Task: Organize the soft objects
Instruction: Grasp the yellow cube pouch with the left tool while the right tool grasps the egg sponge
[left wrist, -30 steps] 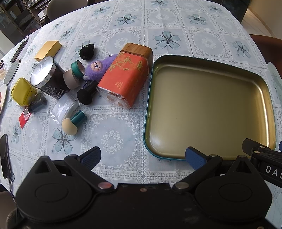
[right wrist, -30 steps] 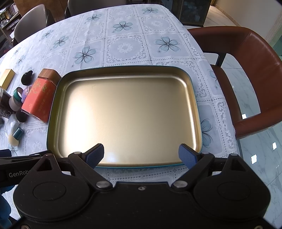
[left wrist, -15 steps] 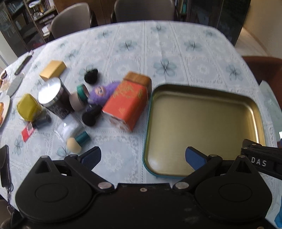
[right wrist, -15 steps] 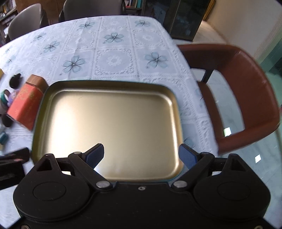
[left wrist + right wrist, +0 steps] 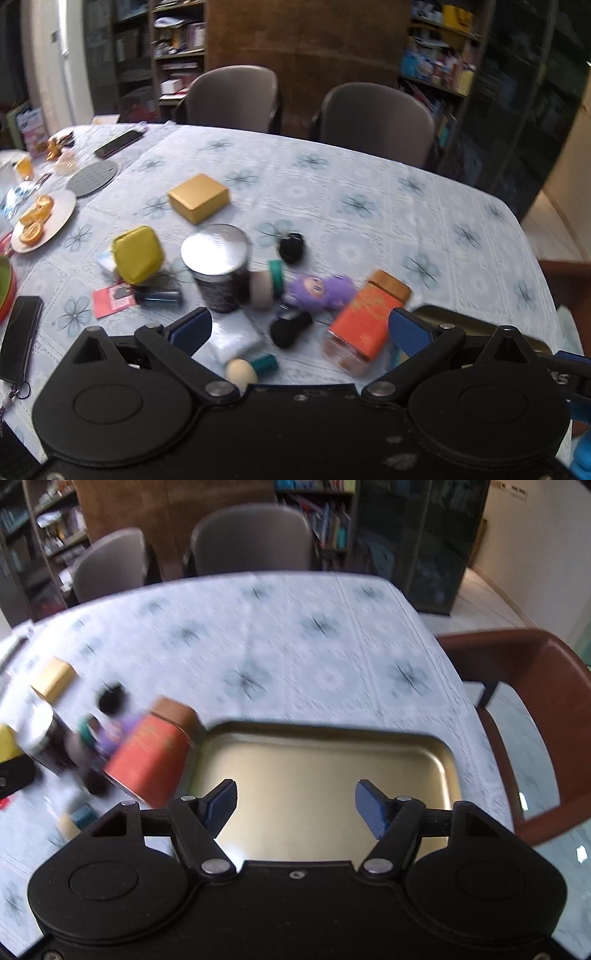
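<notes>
The left gripper (image 5: 300, 328) hung above the flower-patterned white tablecloth (image 5: 369, 192) with its blue-padded fingers (image 5: 190, 328) spread wide and nothing between them. Just beyond it, in the lower middle of the left wrist view, lay a cluster of small things. The fuzzy purple plush doll (image 5: 319, 291) lay at the centre, touching the orange rectangular tin with a brown lid (image 5: 365, 321) on its right. A black round makeup brush (image 5: 288, 330) sat just below the doll, and a beige makeup sponge with a teal handle (image 5: 247, 369) lay lower still, near the gripper body. A black fluffy pom-pom (image 5: 291, 248) sat apart, above the doll. Left of the doll stood a black cylindrical can with a silver lid (image 5: 218, 269), with a yellow folded pouch (image 5: 137, 254) further left and a gold cardboard box (image 5: 197, 197) in the upper middle.

The right gripper (image 5: 296, 808) also had its fingers parted and empty, poised over the near edge of the shallow gold metal tray with a teal rim (image 5: 325, 760), which filled the centre of the right wrist view and held nothing. That view was motion-blurred; the orange tin lay just left of the tray.
</notes>
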The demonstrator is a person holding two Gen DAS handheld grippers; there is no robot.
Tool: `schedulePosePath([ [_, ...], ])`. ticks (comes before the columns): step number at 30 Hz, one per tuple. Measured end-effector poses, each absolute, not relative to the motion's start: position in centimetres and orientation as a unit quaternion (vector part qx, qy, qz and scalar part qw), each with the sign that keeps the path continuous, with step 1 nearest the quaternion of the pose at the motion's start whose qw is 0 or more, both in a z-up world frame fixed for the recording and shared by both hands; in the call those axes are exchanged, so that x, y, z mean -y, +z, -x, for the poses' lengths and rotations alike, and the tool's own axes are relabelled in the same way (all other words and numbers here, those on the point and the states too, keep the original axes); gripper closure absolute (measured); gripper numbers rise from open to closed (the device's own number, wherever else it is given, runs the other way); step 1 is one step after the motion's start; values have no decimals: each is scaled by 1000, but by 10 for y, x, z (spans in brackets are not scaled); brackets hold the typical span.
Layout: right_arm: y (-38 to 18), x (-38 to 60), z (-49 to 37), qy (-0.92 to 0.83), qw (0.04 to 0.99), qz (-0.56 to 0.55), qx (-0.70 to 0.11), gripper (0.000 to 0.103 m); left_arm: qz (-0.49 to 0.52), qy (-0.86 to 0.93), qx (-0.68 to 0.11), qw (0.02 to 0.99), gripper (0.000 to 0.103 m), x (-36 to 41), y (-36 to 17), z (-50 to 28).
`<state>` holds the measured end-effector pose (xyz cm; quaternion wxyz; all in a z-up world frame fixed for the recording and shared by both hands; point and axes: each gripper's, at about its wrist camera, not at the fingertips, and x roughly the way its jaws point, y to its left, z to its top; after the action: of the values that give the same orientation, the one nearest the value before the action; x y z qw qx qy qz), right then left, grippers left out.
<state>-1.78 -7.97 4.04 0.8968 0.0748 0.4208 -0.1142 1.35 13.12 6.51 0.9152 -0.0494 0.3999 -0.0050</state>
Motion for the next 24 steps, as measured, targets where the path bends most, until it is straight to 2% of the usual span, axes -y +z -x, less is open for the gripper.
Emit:
schedulePosePath([
  [2,53,66,17,-104,916,-90,-376,31,58,1,-411,910,1,-154,64,-24],
  [4,60,53,15,-88,931,-106,-338,19,65,4,-428,901,0,-180,60,-35],
  [6,60,37,2,-71,927,-110,-351,10,67,8,-444,893,1,-205,53,-41],
  [9,47,8,-17,-40,913,-110,-391,9,61,10,-463,884,1,-244,43,-50],
  [17,-7,-88,-45,14,881,-13,-473,32,8,39,-471,881,1,-335,14,-82],
  [19,-24,-107,-51,22,867,9,-497,41,7,30,-482,875,1,-353,5,-92],
  [24,-54,-135,-57,31,851,26,-524,43,9,-1,-506,863,1,-372,-14,-110],
])
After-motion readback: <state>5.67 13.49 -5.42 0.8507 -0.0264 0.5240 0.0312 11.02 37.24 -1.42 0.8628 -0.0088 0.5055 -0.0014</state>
